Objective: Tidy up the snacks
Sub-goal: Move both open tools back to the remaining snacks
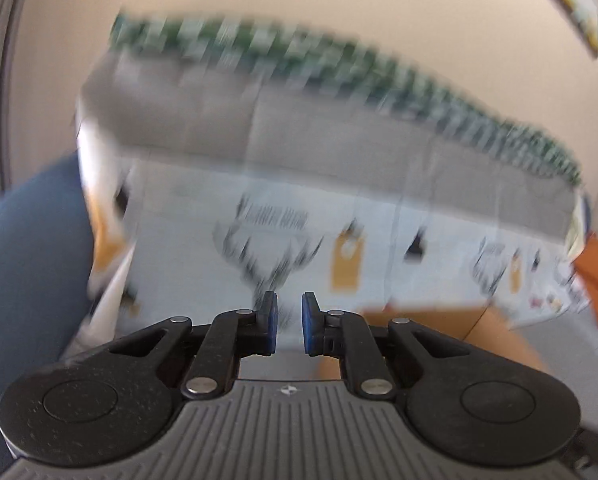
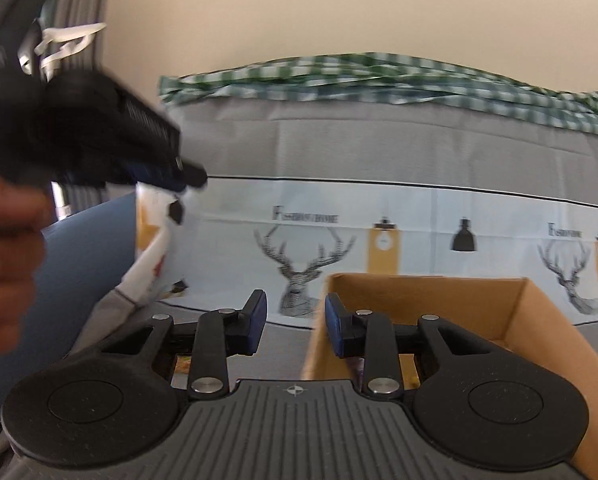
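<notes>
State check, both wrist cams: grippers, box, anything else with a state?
left gripper: open, narrow gap, nothing between fingers
right gripper: open, empty
cardboard box: open at top, contents mostly hidden
checked cloth: draped along top of the printed fabric panel

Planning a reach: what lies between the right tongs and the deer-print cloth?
In the right wrist view, only the cardboard box's near corner; the right tongs hold nothing.

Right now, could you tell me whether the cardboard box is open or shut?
Open: the cardboard box has no flaps over its top, and its inner walls show beyond the right tool. Its contents are mostly hidden.
</notes>
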Tool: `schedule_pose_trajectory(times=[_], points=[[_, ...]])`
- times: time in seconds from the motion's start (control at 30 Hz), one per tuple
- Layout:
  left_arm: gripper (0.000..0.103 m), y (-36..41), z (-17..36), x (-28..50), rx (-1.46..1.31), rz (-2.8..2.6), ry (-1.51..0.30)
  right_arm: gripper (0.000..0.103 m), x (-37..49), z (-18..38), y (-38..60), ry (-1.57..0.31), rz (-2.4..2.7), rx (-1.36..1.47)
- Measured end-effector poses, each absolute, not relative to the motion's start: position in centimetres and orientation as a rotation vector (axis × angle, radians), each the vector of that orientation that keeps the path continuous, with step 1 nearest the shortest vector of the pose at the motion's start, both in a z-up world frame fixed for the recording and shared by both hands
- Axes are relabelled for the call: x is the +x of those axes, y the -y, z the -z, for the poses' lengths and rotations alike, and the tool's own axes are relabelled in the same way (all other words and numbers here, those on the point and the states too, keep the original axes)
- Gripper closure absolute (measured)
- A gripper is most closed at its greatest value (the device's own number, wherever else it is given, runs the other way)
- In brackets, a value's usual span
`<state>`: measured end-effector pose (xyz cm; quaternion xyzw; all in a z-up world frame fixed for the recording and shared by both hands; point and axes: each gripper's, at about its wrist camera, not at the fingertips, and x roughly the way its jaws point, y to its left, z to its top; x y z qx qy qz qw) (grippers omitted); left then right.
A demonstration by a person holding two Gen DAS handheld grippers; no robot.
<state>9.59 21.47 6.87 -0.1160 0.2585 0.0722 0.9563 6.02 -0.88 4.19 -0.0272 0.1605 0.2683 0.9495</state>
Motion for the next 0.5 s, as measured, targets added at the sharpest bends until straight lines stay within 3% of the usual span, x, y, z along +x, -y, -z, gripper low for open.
schedule_pose_trajectory(times=[0.07,0.27,0.4,0.5], points=[[0.090,-23.6,-4.6,11.0,-0.268,-0.193,-0.651,0.068,5.6,-3.7,-0.4,-0.339,-0.576,-0.070],[0.090,-29.2,-2.6,11.7,-0.360,-0.265,-0.668,0.060,5.5,-1.8,-5.5,-0.381,-0.655,-0.082],[0.090,-33.0,-1.2,11.4,-0.482,-0.301,-0.693,0.043,5.9,0.1,-9.8,-0.419,-0.671,-0.105],[0.090,-34.6,-0.4,11.1,-0.557,-0.310,-0.717,0.021,7.1,1.7,-12.6,-0.448,-0.642,-0.108]])
